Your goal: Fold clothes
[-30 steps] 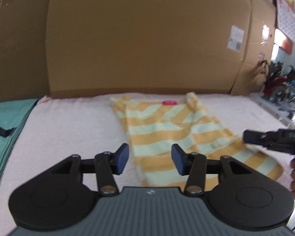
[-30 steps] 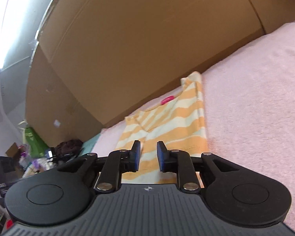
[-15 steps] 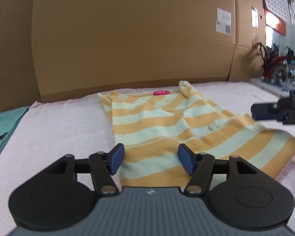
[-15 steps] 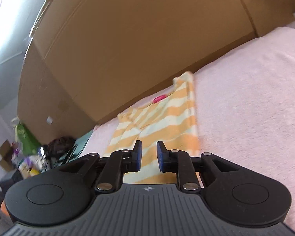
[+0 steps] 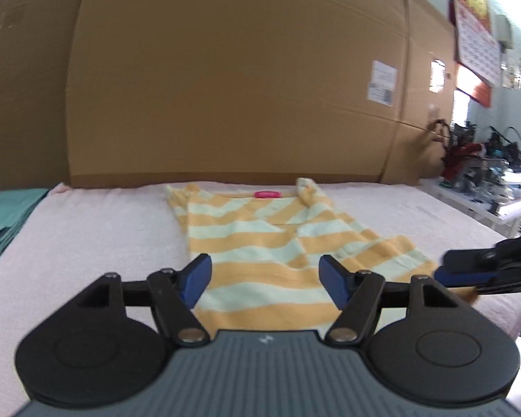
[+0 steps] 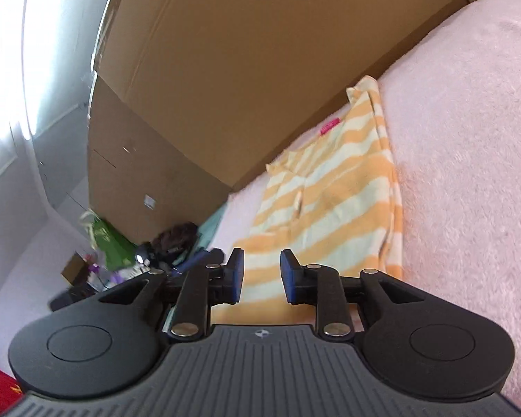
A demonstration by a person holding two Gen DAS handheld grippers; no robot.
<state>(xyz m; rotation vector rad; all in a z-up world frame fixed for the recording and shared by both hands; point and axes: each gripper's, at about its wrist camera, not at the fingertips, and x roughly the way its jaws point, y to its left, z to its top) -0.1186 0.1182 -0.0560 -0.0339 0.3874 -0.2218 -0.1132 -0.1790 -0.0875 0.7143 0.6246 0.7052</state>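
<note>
Striped garment (image 5: pixel 281 243): orange and pale bands, pink label (image 5: pixel 267 194) at its far end, spread lengthwise on the pink towelling surface (image 5: pixel 97 222), running from the far edge, against the cardboard wall (image 5: pixel 225 80), toward the near edge. Its near hem is hidden behind the left gripper's body; in the right wrist view the near end (image 6: pixel 260 299) is likewise cut off by the tool. A loose fold lies along one long side; a small knot or tie near the middle is too blurred to identify.

Left gripper (image 5: pixel 265 279): jaws spread wide, blue pads (image 5: pixel 198 276) either side of the cloth's near end, above it; contact cannot be confirmed; nothing gripped.

Right gripper (image 6: pixel 260 272): jaws parted by a moderate gap, empty, over the garment's near end. From the left wrist view it shows at the right edge of the surface (image 5: pixel 486 271), partly cut off, fingertips next to the garment's near right corner; touching or not, cannot tell.

Teal cloth (image 5: pixel 3 215): at the left edge, mostly out of frame.

Clutter on shelf (image 5: pixel 486 170): beyond the right edge, indistinct.
</note>
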